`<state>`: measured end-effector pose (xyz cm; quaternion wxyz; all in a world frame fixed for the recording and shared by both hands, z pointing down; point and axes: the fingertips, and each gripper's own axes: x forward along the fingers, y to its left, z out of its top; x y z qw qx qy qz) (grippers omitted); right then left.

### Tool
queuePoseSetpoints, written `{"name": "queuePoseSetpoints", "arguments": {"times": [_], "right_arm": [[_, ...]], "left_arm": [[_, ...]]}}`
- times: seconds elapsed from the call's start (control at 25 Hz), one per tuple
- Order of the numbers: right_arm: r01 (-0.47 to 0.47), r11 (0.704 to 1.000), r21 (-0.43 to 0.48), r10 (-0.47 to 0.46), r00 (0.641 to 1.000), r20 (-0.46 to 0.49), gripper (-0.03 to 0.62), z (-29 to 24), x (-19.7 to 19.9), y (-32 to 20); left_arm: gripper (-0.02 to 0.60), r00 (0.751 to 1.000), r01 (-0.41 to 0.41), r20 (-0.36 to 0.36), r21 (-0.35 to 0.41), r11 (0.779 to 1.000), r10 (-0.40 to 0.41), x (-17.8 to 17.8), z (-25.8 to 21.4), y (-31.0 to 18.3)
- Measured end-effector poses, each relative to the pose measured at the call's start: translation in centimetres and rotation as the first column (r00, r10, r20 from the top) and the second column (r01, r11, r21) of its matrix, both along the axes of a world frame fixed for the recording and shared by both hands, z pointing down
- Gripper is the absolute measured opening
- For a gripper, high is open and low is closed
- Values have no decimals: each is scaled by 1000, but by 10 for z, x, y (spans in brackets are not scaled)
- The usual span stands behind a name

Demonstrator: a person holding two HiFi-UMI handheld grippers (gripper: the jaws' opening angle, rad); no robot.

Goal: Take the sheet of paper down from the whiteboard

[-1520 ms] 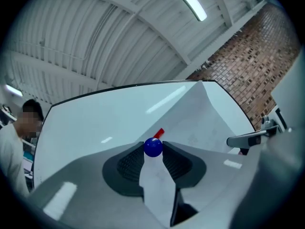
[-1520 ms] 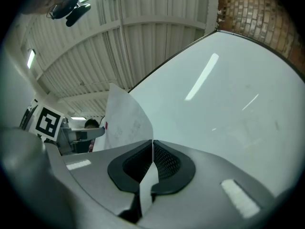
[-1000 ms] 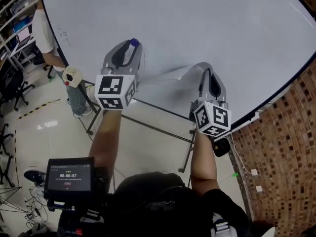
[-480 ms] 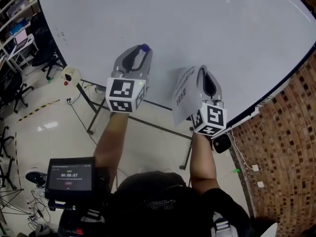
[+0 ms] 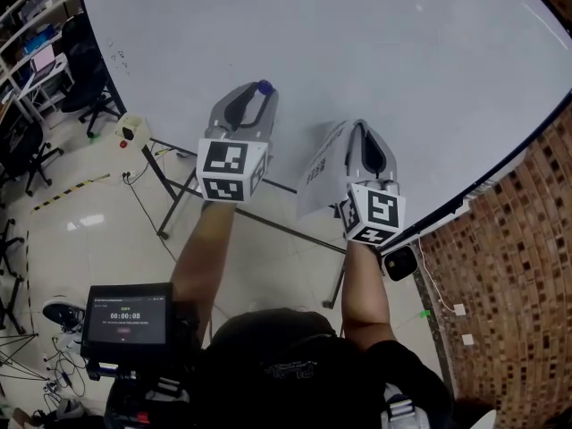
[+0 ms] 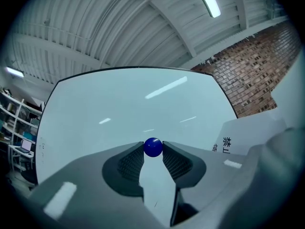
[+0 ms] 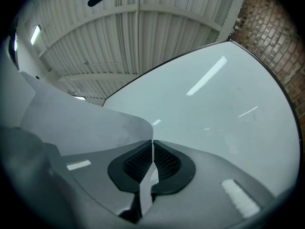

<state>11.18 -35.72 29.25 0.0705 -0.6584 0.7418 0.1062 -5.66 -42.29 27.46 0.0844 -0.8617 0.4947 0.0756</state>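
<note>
Our right gripper (image 7: 152,147) pinches the sheet of paper (image 5: 320,172), held free in front of the whiteboard (image 5: 357,43), while our left gripper (image 5: 257,96) clasps a blue magnet (image 6: 153,147); the take-down looks done, so next we would carry both away.

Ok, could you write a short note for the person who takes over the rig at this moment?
Grippers: the left tongs are shut on a small blue ball, probably the magnet. The right tongs are shut on one edge of the sheet of paper.
Done: the sheet is off the whiteboard.
Left: set the sheet and the ball down.
</note>
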Motion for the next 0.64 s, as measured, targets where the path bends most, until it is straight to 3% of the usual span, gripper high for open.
{"name": "queuePoseSetpoints", "arguments": {"times": [0.64], "right_arm": [[1, 1000, -17, -1, 1000, -30, 12, 6, -4, -5]], "left_arm": [[123, 1000, 2, 13, 5, 1000, -2, 3, -2, -2]]}}
